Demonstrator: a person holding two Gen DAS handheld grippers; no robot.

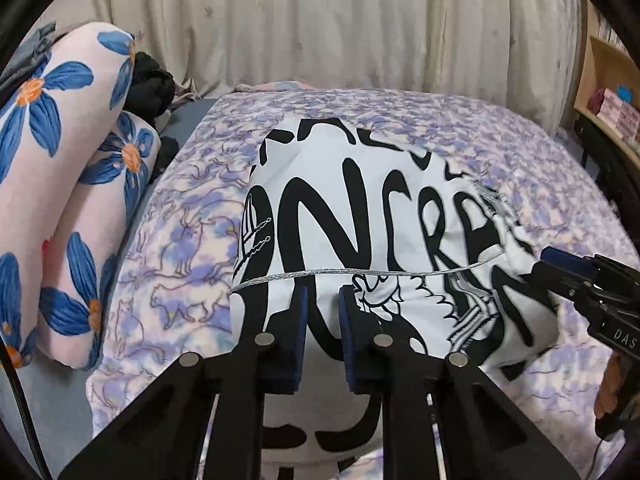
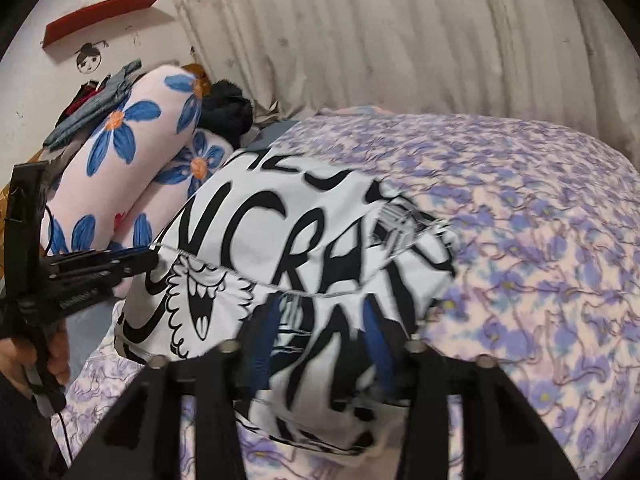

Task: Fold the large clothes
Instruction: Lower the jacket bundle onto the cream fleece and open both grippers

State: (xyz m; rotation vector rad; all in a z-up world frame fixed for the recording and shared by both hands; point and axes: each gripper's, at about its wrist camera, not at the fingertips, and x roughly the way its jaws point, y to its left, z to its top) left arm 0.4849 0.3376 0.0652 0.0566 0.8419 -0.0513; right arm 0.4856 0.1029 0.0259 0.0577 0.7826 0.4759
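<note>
A white garment (image 1: 360, 200) printed with big black letters and cartoon figures lies folded over on the bed, its silver-stitched hem (image 1: 360, 271) running across. My left gripper (image 1: 323, 300) sits just below that hem with its blue pads close together and cloth pinched between them. The right wrist view shows it (image 2: 154, 260) clamped on the garment's (image 2: 304, 216) left edge. My right gripper (image 2: 322, 308) has bunched cloth between its blue fingers, blurred. In the left wrist view it (image 1: 540, 258) grips the right edge.
A purple flower-print blanket (image 1: 520, 160) covers the bed. Two pink bolsters with blue flowers (image 1: 60, 160) lie along the left, dark clothes (image 1: 152, 88) behind them. A pleated curtain (image 1: 320, 20) hangs at the back. A wooden shelf (image 1: 612, 92) stands at right. A hand (image 2: 56, 344) holds the left gripper.
</note>
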